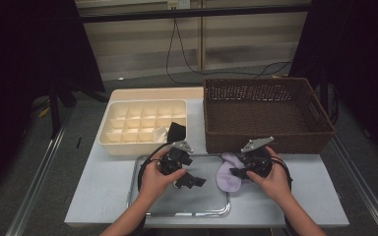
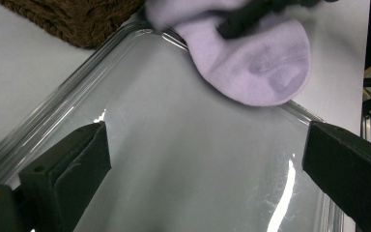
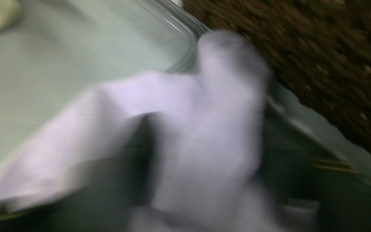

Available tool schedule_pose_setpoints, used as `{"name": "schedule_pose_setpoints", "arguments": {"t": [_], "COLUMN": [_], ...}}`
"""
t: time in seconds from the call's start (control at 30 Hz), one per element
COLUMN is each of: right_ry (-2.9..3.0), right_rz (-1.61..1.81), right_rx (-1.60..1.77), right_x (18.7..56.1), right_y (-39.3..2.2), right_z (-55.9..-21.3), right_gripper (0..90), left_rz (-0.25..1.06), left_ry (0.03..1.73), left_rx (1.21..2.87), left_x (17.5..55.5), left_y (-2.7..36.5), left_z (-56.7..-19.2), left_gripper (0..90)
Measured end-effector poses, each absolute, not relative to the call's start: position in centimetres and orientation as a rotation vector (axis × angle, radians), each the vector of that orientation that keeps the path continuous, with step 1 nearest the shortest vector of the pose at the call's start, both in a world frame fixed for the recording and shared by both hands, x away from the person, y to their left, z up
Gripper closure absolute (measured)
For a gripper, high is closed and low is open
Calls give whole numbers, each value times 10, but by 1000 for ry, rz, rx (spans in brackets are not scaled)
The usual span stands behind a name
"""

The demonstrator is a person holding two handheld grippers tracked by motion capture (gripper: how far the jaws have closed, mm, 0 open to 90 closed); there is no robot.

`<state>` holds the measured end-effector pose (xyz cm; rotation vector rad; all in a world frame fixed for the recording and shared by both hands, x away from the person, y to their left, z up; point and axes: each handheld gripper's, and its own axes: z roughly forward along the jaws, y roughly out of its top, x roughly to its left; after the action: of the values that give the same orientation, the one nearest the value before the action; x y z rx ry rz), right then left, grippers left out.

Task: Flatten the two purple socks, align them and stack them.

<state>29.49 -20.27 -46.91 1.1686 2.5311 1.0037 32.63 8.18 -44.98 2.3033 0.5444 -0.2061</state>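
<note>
A person's two hands work over a clear tray (image 1: 147, 209) on a pale worktop (image 1: 98, 196), seen from the high view. The right gripper (image 1: 237, 172) sits on a lilac sock (image 1: 228, 177) that lies draped across the tray's right rim, partly on the tray and partly on the worktop. The blurred right gripper view puts the sock (image 3: 193, 145) bunched between that gripper's jaws, though whether they pinch the cloth cannot be told. The left gripper (image 1: 193, 181) hovers over the tray, and the left gripper view shows its jaws spread wide with nothing between them, the sock's toe (image 2: 265, 67) ahead. Behind, the high view takes in a brown wicker basket (image 1: 268, 110) and a cream divided organiser (image 1: 142, 123) holding a dark item (image 1: 176, 132).
</note>
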Motion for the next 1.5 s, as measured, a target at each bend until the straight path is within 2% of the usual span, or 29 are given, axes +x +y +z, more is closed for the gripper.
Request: {"name": "schedule_pose_setpoints", "arguments": {"t": [0.03,0.1,0.23,0.53,0.63,0.73,0.8,0.9,1.13,1.27,1.37,1.47,1.5], "right_ry": [2524,2530,2531,2645,2679,2678,2651,2618,2572,2590,2613,2610,2605], "right_rz": [997,1003,1045,1158,1158,1113,1120,1147,1130,1106,1084,1078,1090], "right_rx": [1163,1150,1125,973,935,939,965,994,1082,1079,1094,1115,1117], "right_x": [295,296,295,291,292,291,291,291,286,278,272,267,265], "right_y": [-202,-202,-203,-179,-172,-168,-171,-179,-200,-204,-207,-212,-214], "right_z": [-468,-468,-463,-457,-460,-461,-458,-454,-451,-454,-459,-461,-461], "right_gripper": [645,730,799,809,713,521,471,435,457,550,519,544,559], "left_rz": [-197,-204,-192,-174,-179,-174,-159,-154,-152,-133,-84,-72,-59], "left_ry": [555,556,561,558,557,564,561,563,560,511,458,446,413], "left_rx": [2298,2294,2297,2292,2279,2283,2287,2276,2291,2300,2335,2342,2370], "left_x": [326,327,328,327,326,326,327,327,333,335,338,339,339], "left_y": [83,84,86,85,85,85,85,85,80,69,60,57,53], "left_z": [-450,-451,-452,-452,-451,-451,-452,-452,-456,-456,-456,-458,-458], "left_gripper": [30,30,31,31,34,34,34,35,46,101,233,384,464]}}
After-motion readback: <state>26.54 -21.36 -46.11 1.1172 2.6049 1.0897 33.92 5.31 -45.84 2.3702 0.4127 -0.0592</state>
